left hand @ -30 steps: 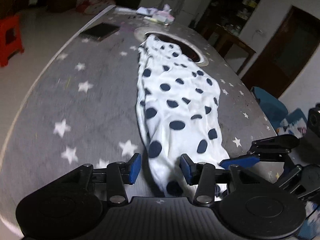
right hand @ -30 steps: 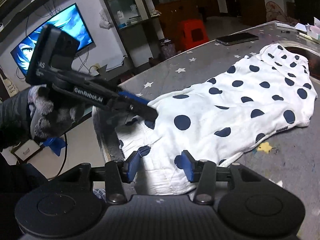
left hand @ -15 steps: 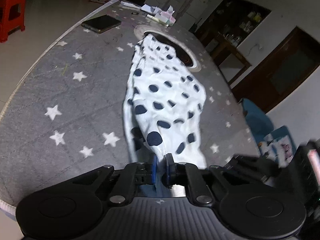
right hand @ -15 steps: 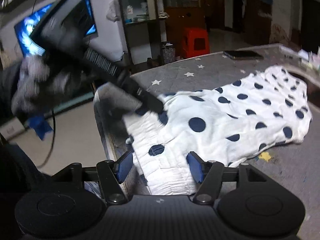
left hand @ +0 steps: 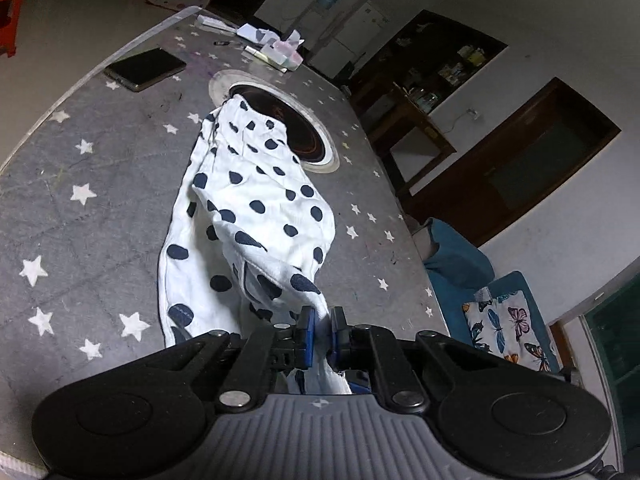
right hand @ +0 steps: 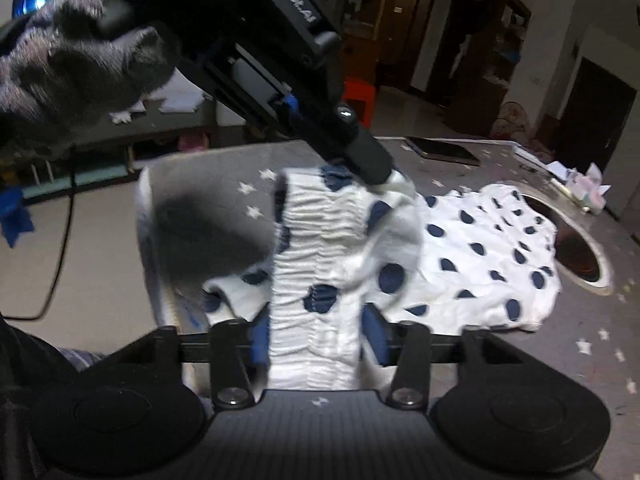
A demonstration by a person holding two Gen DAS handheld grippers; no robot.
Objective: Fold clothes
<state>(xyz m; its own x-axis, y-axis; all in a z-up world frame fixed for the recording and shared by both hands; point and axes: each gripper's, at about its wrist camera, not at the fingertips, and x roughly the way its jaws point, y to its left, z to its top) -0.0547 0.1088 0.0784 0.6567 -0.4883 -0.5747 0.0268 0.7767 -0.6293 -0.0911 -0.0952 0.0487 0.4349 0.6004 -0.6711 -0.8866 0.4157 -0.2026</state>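
Note:
A white garment with dark blue dots [left hand: 256,204] lies lengthwise on the grey star-patterned table [left hand: 80,152], its far end at a round recess [left hand: 316,140]. My left gripper [left hand: 322,328] is shut on the garment's near edge and holds it up off the table. In the right wrist view the left gripper [right hand: 372,170], held by a gloved hand [right hand: 76,68], pinches one corner of the gathered waistband [right hand: 316,256]. That waistband runs down between the fingers of my right gripper [right hand: 318,338], which stand apart on either side of it.
A dark phone [left hand: 146,69] and crumpled papers [left hand: 276,46] lie at the table's far end. The table's near edge [right hand: 146,240] drops to the floor. A red stool [right hand: 358,100] stands beyond the table, and a blue chair [left hand: 460,264] beside it.
The left gripper shut on the garment's near edge and lifted it. The waistband now hangs stretched between both grippers, and the right gripper's fingers have come around it, a little narrower than before.

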